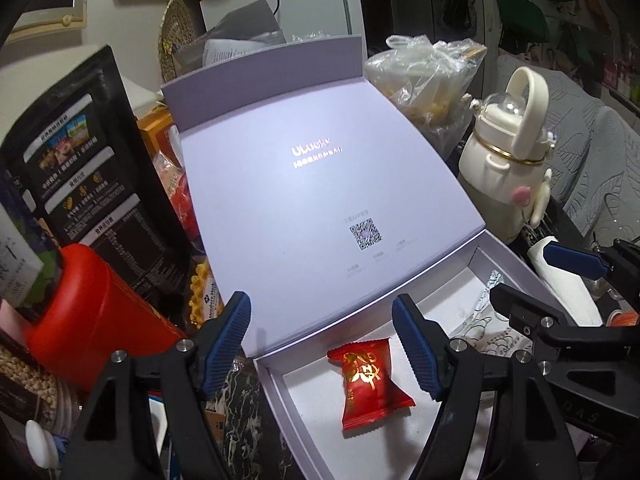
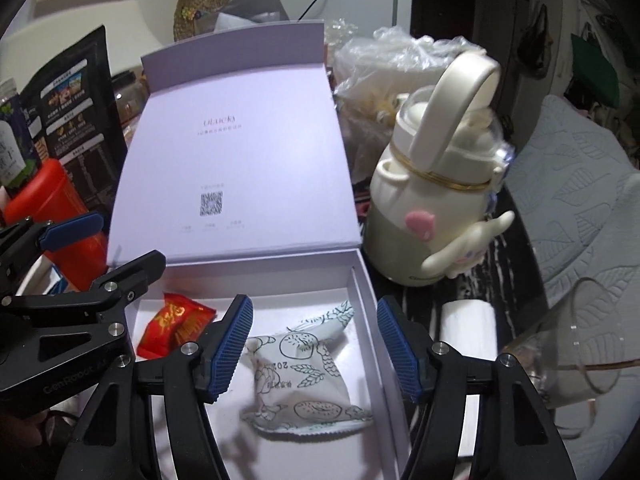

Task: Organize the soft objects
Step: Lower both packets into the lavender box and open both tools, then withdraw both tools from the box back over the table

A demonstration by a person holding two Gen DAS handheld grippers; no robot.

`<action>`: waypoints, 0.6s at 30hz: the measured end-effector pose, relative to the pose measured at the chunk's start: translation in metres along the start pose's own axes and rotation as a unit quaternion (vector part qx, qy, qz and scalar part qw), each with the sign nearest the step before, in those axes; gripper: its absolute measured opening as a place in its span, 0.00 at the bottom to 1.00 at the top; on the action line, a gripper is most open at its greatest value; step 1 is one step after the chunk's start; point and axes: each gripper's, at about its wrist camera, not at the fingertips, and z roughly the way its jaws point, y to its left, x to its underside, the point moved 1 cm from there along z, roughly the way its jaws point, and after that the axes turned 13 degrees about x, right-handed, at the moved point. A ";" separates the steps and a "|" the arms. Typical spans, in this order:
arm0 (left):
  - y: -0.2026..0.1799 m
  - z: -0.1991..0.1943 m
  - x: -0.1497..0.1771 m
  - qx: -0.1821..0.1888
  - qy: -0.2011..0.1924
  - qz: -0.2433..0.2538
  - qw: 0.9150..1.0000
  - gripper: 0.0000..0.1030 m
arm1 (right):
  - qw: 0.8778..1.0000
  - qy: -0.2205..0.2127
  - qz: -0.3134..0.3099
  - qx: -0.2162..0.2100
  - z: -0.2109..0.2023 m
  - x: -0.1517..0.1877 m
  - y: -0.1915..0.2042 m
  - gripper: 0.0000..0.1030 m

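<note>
In the left wrist view, a red canister (image 1: 96,312) fills the lower left of the frame, with a black printed pouch (image 1: 80,160) above it. At centre stands the raised lid (image 1: 320,184) of the white box (image 1: 280,392). The left gripper (image 1: 320,344) is spread, nothing between its pads; the red candy packet (image 1: 370,384) lies on the box floor at lower centre, just beside the right-hand pad. The pale patterned packet (image 1: 484,320) is mostly hidden here behind the other tool at right.

The right wrist view shows that packet in full: the pale patterned packet (image 2: 304,380) lies at lower centre in the box (image 2: 372,300). The right gripper (image 2: 316,348) is spread above it, pads clear. The red candy packet (image 2: 176,324) sits left of it. A cream kettle-shaped bottle (image 2: 432,200) stands upper right, a clear cup (image 2: 576,344) lower right.
</note>
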 end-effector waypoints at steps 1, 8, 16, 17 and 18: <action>-0.001 -0.004 -0.001 0.000 -0.006 0.001 1.000 0.71 | 1.000 -0.004 0.000 0.001 -0.005 -0.001 -0.001 0.63; -0.009 -0.048 -0.009 0.009 -0.042 0.008 0.999 0.71 | 0.999 -0.040 0.002 0.017 -0.051 -0.010 -0.009 0.63; -0.024 -0.105 -0.019 0.017 -0.086 0.020 0.996 0.71 | 0.995 -0.096 0.011 0.031 -0.119 -0.016 -0.022 0.63; -0.026 -0.110 -0.020 0.015 -0.091 0.021 0.995 0.71 | 0.994 -0.102 0.012 0.034 -0.128 -0.015 -0.024 0.63; -0.029 -0.119 -0.020 0.015 -0.099 0.024 0.995 0.71 | 0.993 -0.107 0.013 0.036 -0.136 -0.015 -0.026 0.63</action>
